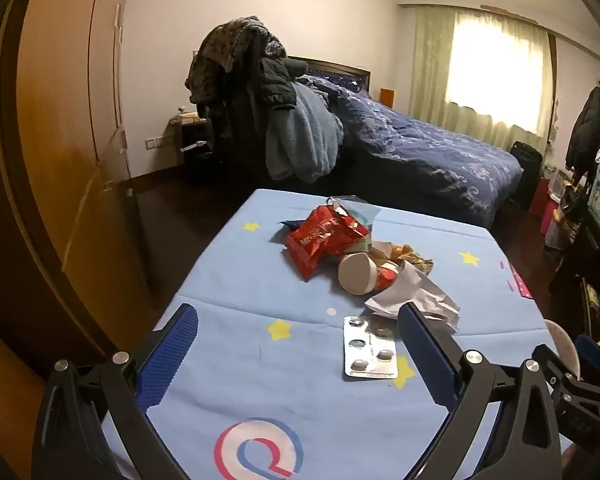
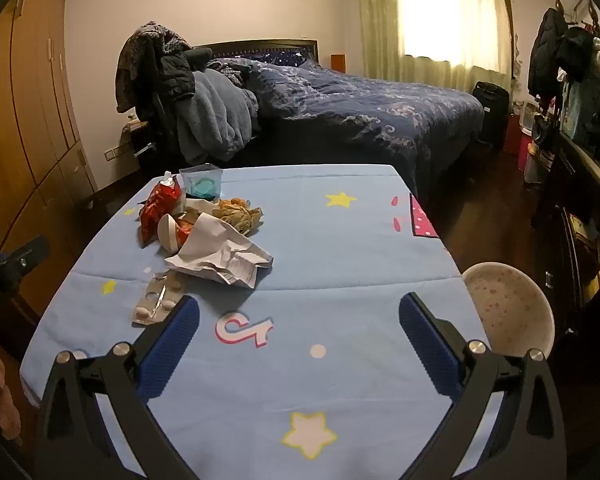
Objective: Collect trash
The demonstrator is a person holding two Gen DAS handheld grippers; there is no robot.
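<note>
Trash lies in one pile on the desk (image 1: 236, 360), toward its far left part, on a light blue cloth with stars.

Left tongs (image 1: 298, 344): fingers wide apart, holding nothing, low over the near edge. A blister pack (image 1: 369, 350) of pills lies between the fingers, close to the right one; contact cannot be told. Beyond it, a crumpled white paper (image 1: 416, 294), a tipped paper cup (image 1: 366, 276) with its base toward the camera, and a red snack bag (image 1: 322, 238).

Right tongs (image 2: 299, 322): fingers wide apart, empty, over bare cloth to the right of the pile. The blister pack (image 2: 156, 300) sits just beside the left fingertip.

Only the right view shows clearly:
- a clear plastic box (image 2: 202, 184) with something teal inside, behind the red snack bag (image 2: 160, 204)
- a wad of brownish tissue (image 2: 240, 212) beside the white paper (image 2: 220, 256)
- a round white stool (image 2: 510, 304) at the desk's right edge

In the left view the box is mostly hidden behind the bag, the tissue only peeks out, and the stool is cut off by the tongs. Print on the bag is unreadable. A bed (image 2: 360, 112) stands behind the desk.
</note>
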